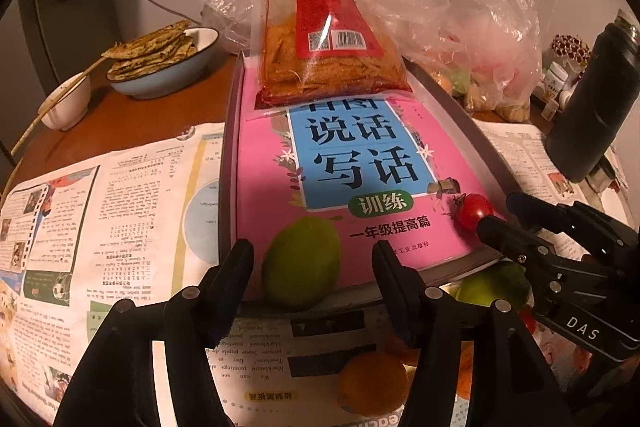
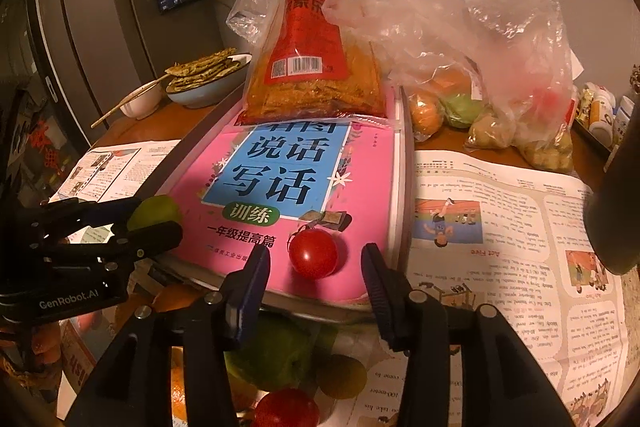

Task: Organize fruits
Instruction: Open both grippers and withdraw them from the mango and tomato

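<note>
A green citrus fruit lies on the near edge of a pink book set in a grey tray. My left gripper is open around it, with a gap at each pad. A red cherry tomato with a stem rests on the same book. My right gripper straddles it, open, neither pad touching. The right wrist view shows the left gripper at the green fruit. On the newspaper before the tray lie an orange, a green apple and another tomato.
A red-labelled snack bag lies on the book's far end. A clear plastic bag of fruit sits at the back right. A bowl of flatbreads and a small white bowl with chopsticks stand back left. A black bottle stands at the right.
</note>
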`<state>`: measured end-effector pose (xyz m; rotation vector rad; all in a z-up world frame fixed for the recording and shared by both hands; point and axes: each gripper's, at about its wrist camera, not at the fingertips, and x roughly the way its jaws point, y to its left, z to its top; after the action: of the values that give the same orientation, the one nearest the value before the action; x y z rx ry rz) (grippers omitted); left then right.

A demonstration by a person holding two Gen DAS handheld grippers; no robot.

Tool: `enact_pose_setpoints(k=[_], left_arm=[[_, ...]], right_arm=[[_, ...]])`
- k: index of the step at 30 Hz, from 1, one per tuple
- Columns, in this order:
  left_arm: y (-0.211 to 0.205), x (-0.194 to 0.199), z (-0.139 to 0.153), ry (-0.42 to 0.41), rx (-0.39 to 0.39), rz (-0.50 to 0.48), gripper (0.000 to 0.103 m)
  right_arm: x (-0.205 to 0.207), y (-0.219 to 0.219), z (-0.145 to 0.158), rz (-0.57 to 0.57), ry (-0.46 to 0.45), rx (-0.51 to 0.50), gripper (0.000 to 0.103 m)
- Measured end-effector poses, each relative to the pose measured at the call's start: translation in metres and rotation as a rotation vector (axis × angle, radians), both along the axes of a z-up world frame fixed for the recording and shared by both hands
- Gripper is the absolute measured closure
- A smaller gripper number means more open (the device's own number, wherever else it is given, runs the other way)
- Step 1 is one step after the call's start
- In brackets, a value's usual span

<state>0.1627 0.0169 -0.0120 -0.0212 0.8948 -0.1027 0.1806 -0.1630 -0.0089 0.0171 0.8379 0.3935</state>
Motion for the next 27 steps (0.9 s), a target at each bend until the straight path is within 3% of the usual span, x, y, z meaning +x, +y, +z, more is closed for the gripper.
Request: enact_pose_setpoints(k=[8,20,27], left_arm=[[0.0,-0.018,0.02,-0.063,-0.011,-0.002,0.03],[0.003,-0.029,0.032,-0.08,-0.026,0.026,0.027],[0.003,-0.038,0.042,-0.105,-0.032,0.018,0.026]], right_arm=[[-0.017,-0.004,0.013,-0.022,-0.037,0.031,0.046],[-0.035,-0.014,0.029,-0.059,-0.078,0.047,0.031],[-0.043,-0.015,0.039,-0.061,-0.103,0.053,0.028]])
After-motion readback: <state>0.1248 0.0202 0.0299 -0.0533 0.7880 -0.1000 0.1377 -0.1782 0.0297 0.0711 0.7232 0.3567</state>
